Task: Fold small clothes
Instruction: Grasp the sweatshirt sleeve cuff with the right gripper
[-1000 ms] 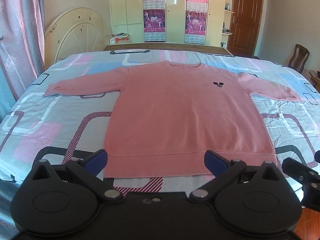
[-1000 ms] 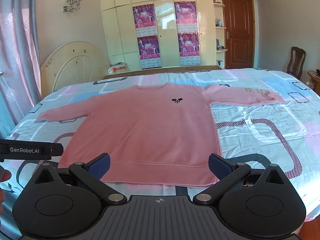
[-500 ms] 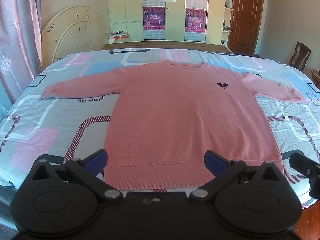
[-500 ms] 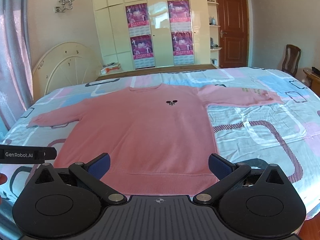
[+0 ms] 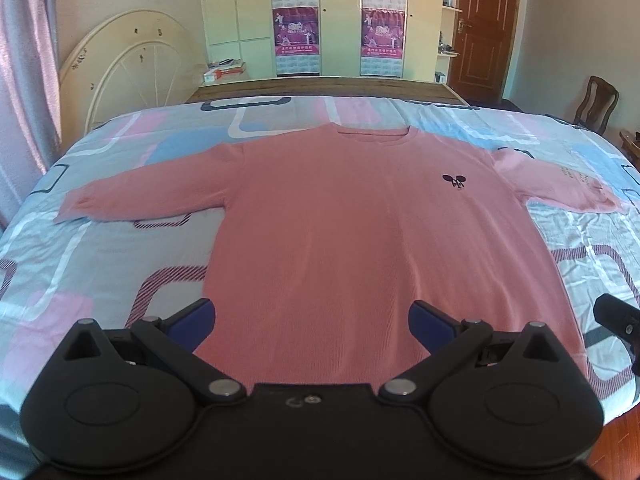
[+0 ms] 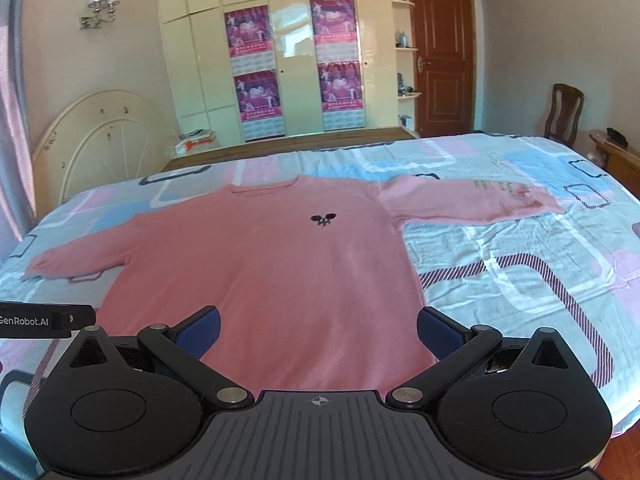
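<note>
Left wrist view: we are holding left gripper (image 5: pixel 312 320) spread wide, pinching nothing, over near hem of pink sweater (image 5: pixel 360 232); right gripper (image 6: pixel 318 330) likewise gaping, empty, over hem's right part

We are seeing sweater lying flat, face up, sleeves out, on patterned bedsheet (image 6: pixel 520 280)

We are risking: pads catching sheet along with knit, or biting only top layer, so fold dragging crooked; uneven lift skewing hem

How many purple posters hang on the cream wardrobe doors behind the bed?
4: upper left purple poster, lower left purple poster, upper right purple poster, lower right purple poster, all on the cream wardrobe. None seems hidden.
</note>
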### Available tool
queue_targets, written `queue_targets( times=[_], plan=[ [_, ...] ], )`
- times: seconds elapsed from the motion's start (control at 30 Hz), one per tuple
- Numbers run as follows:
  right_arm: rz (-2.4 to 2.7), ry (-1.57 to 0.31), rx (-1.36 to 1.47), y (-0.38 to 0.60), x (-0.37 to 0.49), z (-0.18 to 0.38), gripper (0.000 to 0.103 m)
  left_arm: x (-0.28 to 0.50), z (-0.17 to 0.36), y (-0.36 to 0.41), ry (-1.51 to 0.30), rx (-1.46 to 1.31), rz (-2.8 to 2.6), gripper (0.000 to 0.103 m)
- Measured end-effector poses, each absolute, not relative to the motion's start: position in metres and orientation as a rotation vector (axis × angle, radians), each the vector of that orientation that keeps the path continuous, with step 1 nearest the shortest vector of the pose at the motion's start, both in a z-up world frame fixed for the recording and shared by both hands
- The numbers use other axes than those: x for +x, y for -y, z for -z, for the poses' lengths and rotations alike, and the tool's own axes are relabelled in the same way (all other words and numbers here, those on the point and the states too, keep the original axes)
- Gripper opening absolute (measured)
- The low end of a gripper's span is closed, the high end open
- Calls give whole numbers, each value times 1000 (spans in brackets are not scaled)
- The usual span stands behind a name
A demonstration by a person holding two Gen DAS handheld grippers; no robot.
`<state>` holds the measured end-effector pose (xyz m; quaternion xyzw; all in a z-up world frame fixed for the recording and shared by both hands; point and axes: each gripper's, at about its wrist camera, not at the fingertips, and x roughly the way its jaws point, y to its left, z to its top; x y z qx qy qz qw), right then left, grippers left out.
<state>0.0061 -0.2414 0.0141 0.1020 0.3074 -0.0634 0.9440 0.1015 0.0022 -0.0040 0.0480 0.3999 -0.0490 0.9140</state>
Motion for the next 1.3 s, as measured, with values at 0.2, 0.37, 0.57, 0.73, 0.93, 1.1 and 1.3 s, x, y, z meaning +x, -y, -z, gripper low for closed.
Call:
queue_targets(
  times=[0.2, 0.37, 0.57, 0.73, 0.93, 1.1, 1.3],
  plan=[
    [190, -631, 216, 245, 40, -9, 103, 145, 11, -2, -827, 119, 143, 103],
    [258, -627, 245, 253, 67, -7, 103, 180, 15, -2, -830, 131, 181, 103],
    [332, -621, 254, 267, 92, -9, 103, 219, 21, 3, -838, 134, 224, 103],
    [384, -626, 227, 286, 111, -7, 103, 248, 29, 17, -846, 135, 240, 103],
    [405, -610, 238, 335, 137, 7, 103, 281, 43, 48, -858, 132, 247, 102],
    [435, -622, 298, 405, 166, 26, 98, 304, 56, 83, -863, 121, 233, 102],
    [489, -683, 396, 501, 193, 58, 73, 335, 76, 129, -876, 109, 228, 102]
  ],
)
